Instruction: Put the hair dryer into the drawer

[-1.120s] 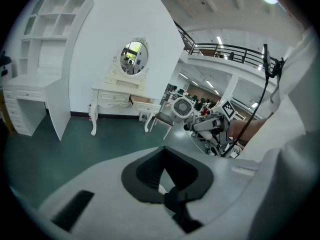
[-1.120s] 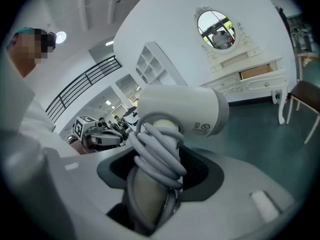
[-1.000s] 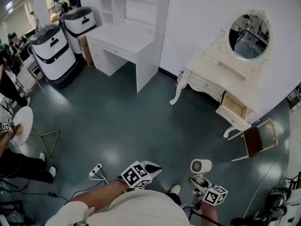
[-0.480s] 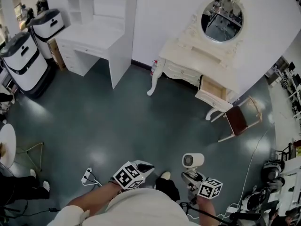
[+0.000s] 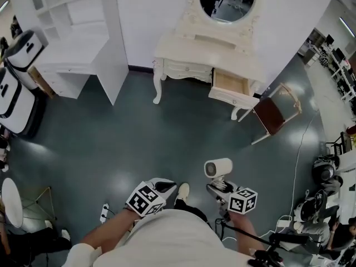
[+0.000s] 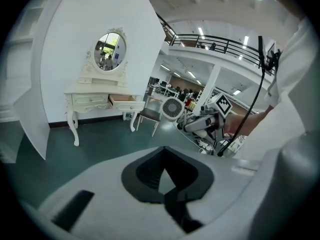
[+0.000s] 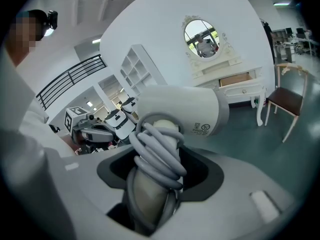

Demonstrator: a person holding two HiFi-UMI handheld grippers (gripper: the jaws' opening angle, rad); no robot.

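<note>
A white hair dryer (image 5: 218, 168) has its grey cord wound round the handle, and my right gripper (image 5: 221, 186) is shut on that handle (image 7: 152, 184), nozzle end up. In the right gripper view the dryer body (image 7: 185, 111) fills the middle. My left gripper (image 5: 167, 187) is beside it on the left, shut and holding nothing (image 6: 167, 184). Across the green floor stands the cream vanity table (image 5: 189, 49) with an oval mirror; its right drawer (image 5: 232, 98) is pulled out and looks bare inside. That drawer also shows in the left gripper view (image 6: 122, 100) and the right gripper view (image 7: 235, 79).
A wooden chair (image 5: 273, 114) with a dark seat stands right of the vanity. A white desk with shelves (image 5: 78, 54) and two white machines (image 5: 14, 93) are at the left. A power strip (image 5: 104, 211) lies on the floor by my left arm; cables and gear (image 5: 317, 204) lie at the right.
The view has swung so the vanity has gone from the upper right to the top middle. Both grippers moved along with the person; the dryer stays in the right grip.
</note>
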